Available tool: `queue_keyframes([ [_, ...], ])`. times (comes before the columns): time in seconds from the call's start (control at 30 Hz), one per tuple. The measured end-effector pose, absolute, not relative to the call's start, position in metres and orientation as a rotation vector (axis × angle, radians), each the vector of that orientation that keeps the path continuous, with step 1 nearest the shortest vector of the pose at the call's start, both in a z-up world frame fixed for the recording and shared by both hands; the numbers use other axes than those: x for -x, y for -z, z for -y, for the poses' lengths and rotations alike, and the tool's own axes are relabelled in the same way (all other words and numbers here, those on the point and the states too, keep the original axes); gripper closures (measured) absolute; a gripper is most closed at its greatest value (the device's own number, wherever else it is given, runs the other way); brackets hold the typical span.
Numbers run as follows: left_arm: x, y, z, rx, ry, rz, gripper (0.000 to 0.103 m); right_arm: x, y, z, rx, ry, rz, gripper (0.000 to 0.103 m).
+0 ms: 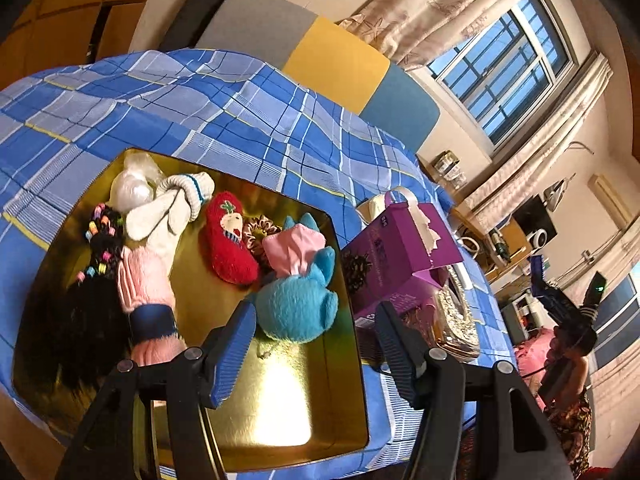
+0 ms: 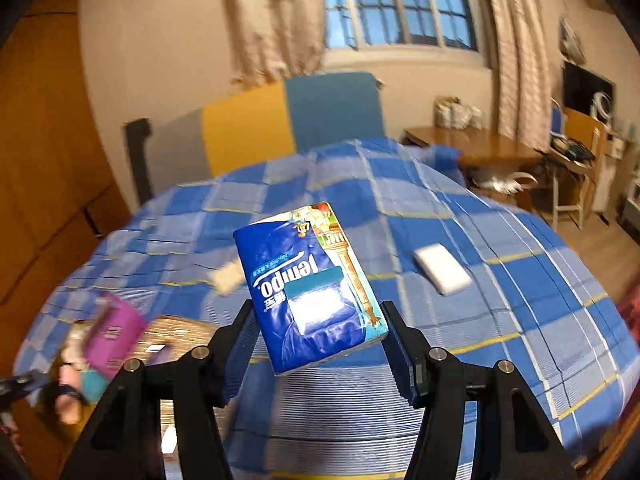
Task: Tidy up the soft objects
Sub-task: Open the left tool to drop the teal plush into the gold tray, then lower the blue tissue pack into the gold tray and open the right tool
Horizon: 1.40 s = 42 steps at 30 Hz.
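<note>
A: Where do the soft things sit?

B: Most lie in the gold tray [image 1: 280,408] on the bed [image 1: 200,112]. Take the tray as the mark. At its far end are a clear bag [image 1: 130,190] and white socks [image 1: 168,208]. Next to those, a doll [image 1: 108,280] with long black hair and a pink dress runs down the tray's left side.

A: And the middle?

B: A red plush [image 1: 230,240] lies near the centre. Just right of it are a brown scrunchie [image 1: 256,230] and a blue plush [image 1: 296,304] in a pink top, up against the tray's right wall.

A: What of the left claw [image 1: 316,344]?

B: Its jaws stand apart with nothing between them. It hangs over the near end of the tray, where the gold floor is bare.

A: Anything outside the tray?

B: A purple box [image 1: 400,256] stands just off the tray's right edge, on the bed, with white paper poking from its top. A woven basket [image 1: 456,320] shows just behind that box.

A: The right claw [image 2: 320,344]?

B: It is clamped on a blue tissue pack [image 2: 308,284], gripping the pack's lower end. The pack is lifted clear above the bed, well to the right of the tray. The view is blurred.

A: More on the bed?

B: A white pack [image 2: 442,268] lies flat, farther from the tray than the held one. A pale item [image 2: 226,278] lies between them, too smeared to name.
</note>
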State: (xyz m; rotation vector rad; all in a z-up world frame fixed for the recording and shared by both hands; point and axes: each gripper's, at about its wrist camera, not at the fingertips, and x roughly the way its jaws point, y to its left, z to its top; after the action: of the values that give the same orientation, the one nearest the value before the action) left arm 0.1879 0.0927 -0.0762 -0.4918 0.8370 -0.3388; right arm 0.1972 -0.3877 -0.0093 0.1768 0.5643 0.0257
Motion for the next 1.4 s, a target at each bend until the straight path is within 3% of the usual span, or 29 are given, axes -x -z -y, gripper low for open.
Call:
queue_keyframes([
  [0.4,-0.161,0.061,-0.130,0.531,0.288,-0.735,0.040,-0.168,-0.025,0.210,-0.106,-0.393,-0.585,0.042],
  [0.7,-0.141,0.067,-0.168,0.581,0.218,-0.700,0.040,-0.181,0.045,0.074,-0.056,-0.587,-0.824,0.042],
  [0.97,-0.131,0.077,-0.194,0.634,0.178,-0.697,0.040,-0.211,0.107,0.012,-0.068,-0.569,-0.993,0.042],
  [1.4,-0.124,0.094,-0.209,0.674,0.164,-0.731,0.040,-0.247,0.142,-0.038,0.056,-0.446,-0.967,0.039],
])
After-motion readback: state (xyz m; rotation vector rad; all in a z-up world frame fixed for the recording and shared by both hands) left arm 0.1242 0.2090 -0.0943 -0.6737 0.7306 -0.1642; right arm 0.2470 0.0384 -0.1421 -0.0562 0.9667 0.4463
